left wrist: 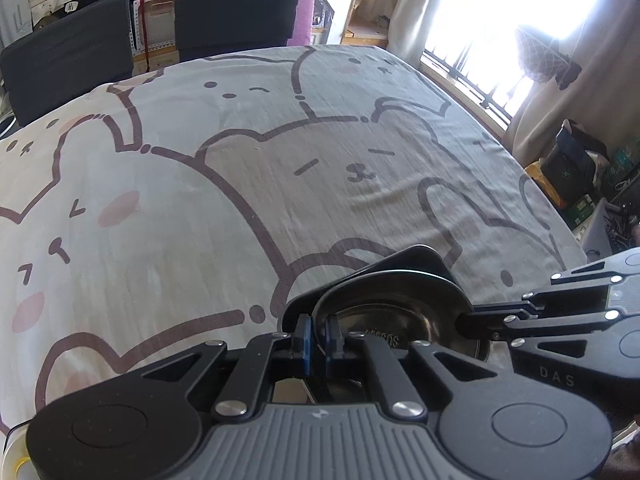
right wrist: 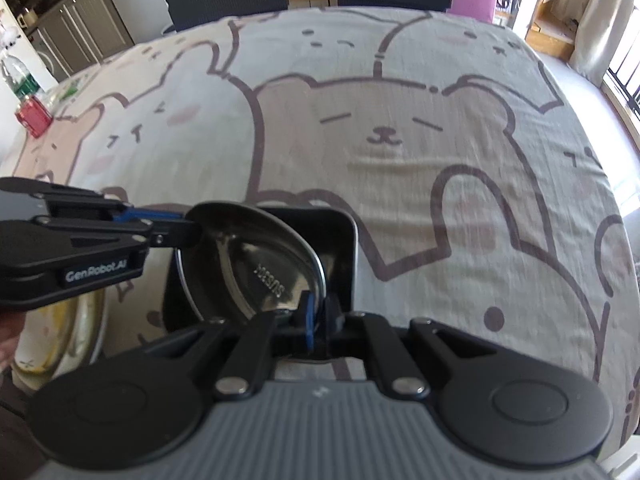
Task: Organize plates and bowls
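The left gripper (left wrist: 320,334) and right gripper (right wrist: 318,320) are each pinched on opposite rims of a steel bowl (right wrist: 256,264), carried over a black tray (right wrist: 340,232) above the tablecloth (left wrist: 240,184); lowering and release are judged next.

1. The steel bowl's (right wrist: 256,264) near rim sits hidden behind the right gripper (right wrist: 318,320) body.
2. A black tray (right wrist: 340,248) under the bowl shows only its far corner.
3. A pale dish (right wrist: 60,320) at near left is cut off by the left gripper (right wrist: 188,232).
4. The window (left wrist: 520,8) is blown out white.
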A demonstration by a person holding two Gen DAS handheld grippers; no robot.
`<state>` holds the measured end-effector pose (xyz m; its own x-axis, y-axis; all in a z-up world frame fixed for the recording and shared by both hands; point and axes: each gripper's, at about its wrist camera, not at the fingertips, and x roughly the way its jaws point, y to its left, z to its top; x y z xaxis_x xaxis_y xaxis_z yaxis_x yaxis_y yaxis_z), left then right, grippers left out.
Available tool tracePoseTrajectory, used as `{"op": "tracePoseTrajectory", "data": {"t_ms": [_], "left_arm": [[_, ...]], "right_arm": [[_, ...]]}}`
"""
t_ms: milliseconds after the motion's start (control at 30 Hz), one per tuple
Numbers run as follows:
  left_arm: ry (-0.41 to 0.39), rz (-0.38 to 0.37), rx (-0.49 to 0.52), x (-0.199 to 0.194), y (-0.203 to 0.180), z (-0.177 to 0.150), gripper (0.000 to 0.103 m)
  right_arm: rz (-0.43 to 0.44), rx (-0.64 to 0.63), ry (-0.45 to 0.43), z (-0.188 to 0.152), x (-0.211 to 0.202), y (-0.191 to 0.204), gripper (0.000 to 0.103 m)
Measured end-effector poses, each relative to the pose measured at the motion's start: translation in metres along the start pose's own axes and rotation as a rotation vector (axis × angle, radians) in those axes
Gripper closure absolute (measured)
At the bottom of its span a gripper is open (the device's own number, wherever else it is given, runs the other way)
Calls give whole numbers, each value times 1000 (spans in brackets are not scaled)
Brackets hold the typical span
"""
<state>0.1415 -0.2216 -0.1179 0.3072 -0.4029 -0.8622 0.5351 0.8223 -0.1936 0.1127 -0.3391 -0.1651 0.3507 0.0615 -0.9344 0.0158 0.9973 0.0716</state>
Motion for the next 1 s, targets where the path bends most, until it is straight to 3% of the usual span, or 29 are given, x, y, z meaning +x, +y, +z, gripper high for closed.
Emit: {"op": "tracePoseTrajectory", "data": {"t_ms": [467, 767, 1000], "left_arm": [[25, 19, 5, 13, 2, 1, 95], [23, 11, 0, 14, 2, 3, 95], [18, 1, -12, 12, 5, 5, 92]], "right_arm": [[40, 50, 23, 6, 12, -14, 90], [81, 189, -121, 8, -16, -44, 79], [50, 183, -51, 9, 1, -49, 79]]}}
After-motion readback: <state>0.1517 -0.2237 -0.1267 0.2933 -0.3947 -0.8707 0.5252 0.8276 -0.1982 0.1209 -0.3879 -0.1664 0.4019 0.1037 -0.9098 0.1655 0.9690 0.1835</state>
